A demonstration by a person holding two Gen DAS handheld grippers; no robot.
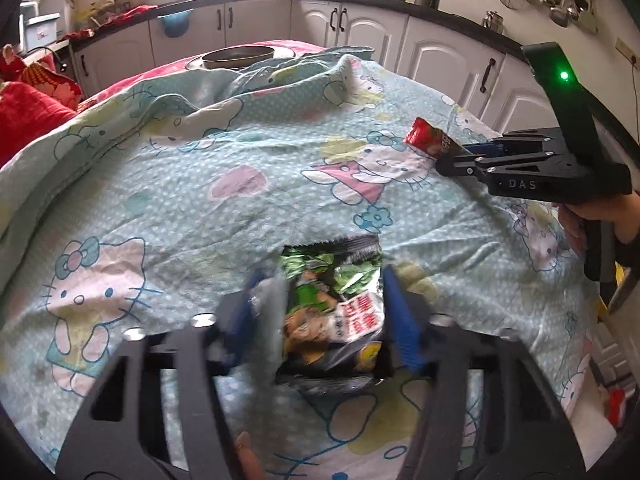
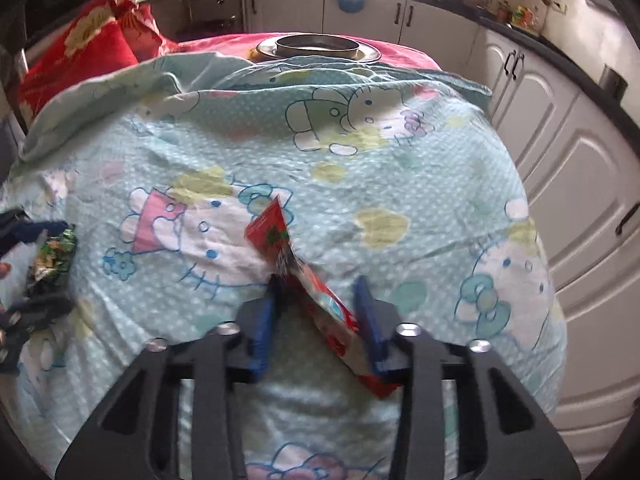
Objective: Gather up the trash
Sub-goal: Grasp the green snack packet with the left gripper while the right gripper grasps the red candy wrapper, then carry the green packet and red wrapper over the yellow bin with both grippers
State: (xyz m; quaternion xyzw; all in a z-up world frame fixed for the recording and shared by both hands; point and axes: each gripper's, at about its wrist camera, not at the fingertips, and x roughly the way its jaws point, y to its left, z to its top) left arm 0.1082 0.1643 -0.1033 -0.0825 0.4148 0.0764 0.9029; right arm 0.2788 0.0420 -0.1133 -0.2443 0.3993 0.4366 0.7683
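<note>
On the cartoon-print sheet that covers the table, both grippers are at the pick-up step, one wrapper each. The left gripper has its blue fingers on either side of a crumpled green snack wrapper; the near finger is blurred, but the pads look pressed against the packet's sides, so I judge it gripped, lying low against the cloth. The right gripper has a red wrapper running slantwise between its jaws: the packet's lower end is touching the right pad, while the left pad seems just beside it, so whether the pinch is complete I cannot tell from its own view; seen from the left wrist, the red wrapper juts up out of the gripper's tip, clear of the sheet, which suggests it is held. No bin or bag shows in either view. The next move, as I judge it, calls for a firm squeeze on the red packet, then lifting both clear without snagging the loose sheet. A metal pan sits well apart at the far end.
</note>
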